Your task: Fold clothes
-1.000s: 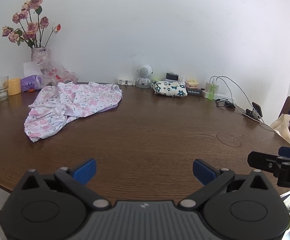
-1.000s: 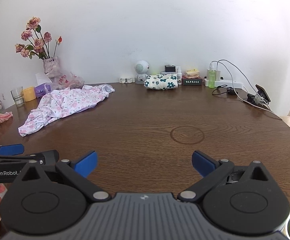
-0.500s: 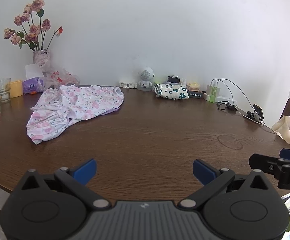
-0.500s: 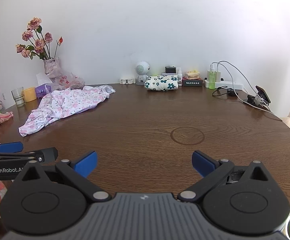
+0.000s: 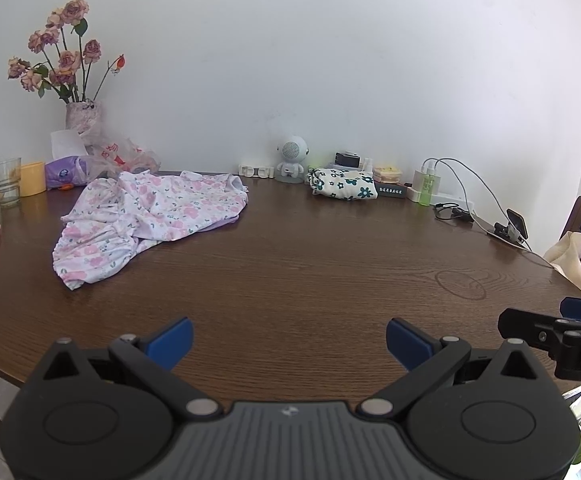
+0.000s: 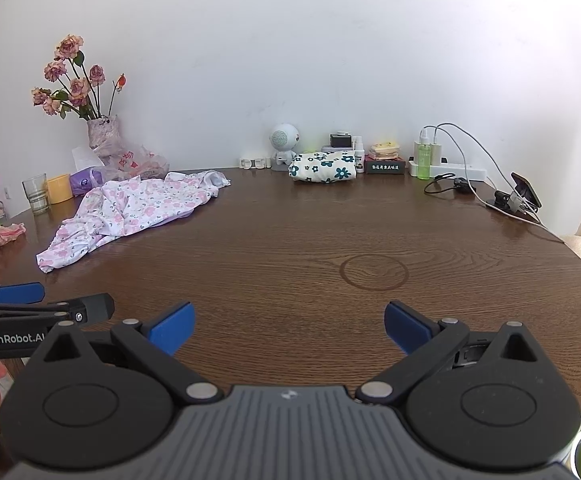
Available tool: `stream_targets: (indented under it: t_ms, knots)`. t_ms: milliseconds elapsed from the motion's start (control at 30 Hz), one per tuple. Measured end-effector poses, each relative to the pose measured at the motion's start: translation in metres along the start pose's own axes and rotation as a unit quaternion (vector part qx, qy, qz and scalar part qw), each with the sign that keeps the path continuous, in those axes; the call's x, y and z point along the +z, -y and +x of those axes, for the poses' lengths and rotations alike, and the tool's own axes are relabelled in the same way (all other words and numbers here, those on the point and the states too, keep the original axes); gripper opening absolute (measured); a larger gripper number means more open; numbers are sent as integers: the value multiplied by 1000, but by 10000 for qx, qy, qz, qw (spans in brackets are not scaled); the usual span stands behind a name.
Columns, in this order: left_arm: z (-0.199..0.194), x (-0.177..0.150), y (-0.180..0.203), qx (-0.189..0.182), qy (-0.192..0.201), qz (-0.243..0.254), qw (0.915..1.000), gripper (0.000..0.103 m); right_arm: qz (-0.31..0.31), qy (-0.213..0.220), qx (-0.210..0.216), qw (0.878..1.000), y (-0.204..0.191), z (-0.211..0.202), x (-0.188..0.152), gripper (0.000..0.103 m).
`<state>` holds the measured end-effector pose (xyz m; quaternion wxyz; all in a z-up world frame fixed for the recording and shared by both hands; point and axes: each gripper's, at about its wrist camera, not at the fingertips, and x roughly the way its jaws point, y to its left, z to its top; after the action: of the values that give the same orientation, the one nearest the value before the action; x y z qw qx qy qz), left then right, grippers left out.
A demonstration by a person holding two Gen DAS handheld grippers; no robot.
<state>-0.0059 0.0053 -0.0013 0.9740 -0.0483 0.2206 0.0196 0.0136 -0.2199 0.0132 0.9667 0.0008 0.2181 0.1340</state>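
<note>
A crumpled white garment with pink flowers (image 5: 146, 220) (image 6: 130, 212) lies at the far left of the brown table (image 5: 310, 272). A folded white cloth with dark green flowers (image 5: 342, 189) (image 6: 323, 166) rests by the back wall. My left gripper (image 5: 288, 342) hovers open over the table's near edge, nothing between its blue pads. My right gripper (image 6: 286, 328) is open too, at the near edge and to the right of the left one. Both are well short of the garment.
Along the back wall stand a vase of roses (image 5: 78, 120), a glass (image 5: 7, 182), a yellow cup (image 5: 33, 178), a small white robot figure (image 5: 291, 158), a power strip with cables (image 5: 438, 196) and a clipped phone (image 5: 514, 226). A chair with a cream bag (image 5: 570, 256) stands at right.
Both views have tilted slightly upward, with the garment and the back-wall items sitting a little lower in frame. Both grippers stay open, and nothing on the table has moved.
</note>
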Motion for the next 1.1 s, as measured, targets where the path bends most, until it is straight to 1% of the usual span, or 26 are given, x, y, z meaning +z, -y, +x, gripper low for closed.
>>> stream_targets:
  t_ms: [1100]
  knots:
    - [-2, 1, 1, 6, 119, 40, 9999, 103, -22, 25, -28, 10000, 1, -1, 3, 103]
